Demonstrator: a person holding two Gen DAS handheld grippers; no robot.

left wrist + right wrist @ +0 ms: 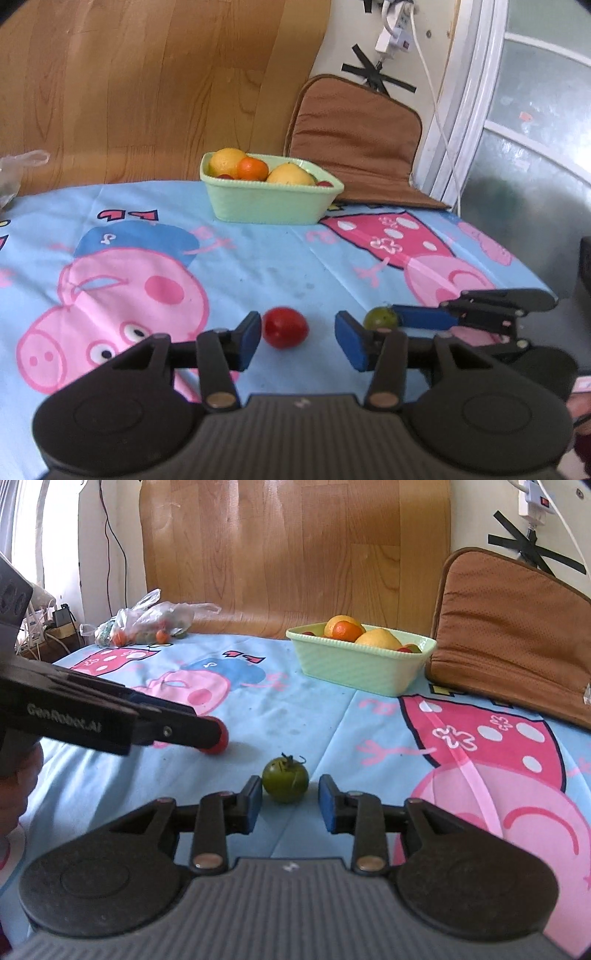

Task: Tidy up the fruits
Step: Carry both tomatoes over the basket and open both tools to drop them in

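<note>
A: While both fruits sit loose on the table [258,266], which lies closer to which hand-held gripper?

B: Red tomato [285,327] sits at lower centre of the left wrist view, just off the left hand-held gripper [298,338], touching or nearly touching its left finger and clear of the other. Jaws are narrowly parted, gripping nothing.

A: And the green one?

B: Green tomato [285,779] sits low centre in the right wrist view, just ahead of the right hand-held gripper [290,803], nearer its left finger. Jaws are narrowly apart, pads not pressing.

A: Long axis?

B: Both are nearly round; the green stem points up. Each hand is nearer its own fruit.

A: Destination?

B: Probably the basket [258,206], upper centre, well apart from both.
</note>
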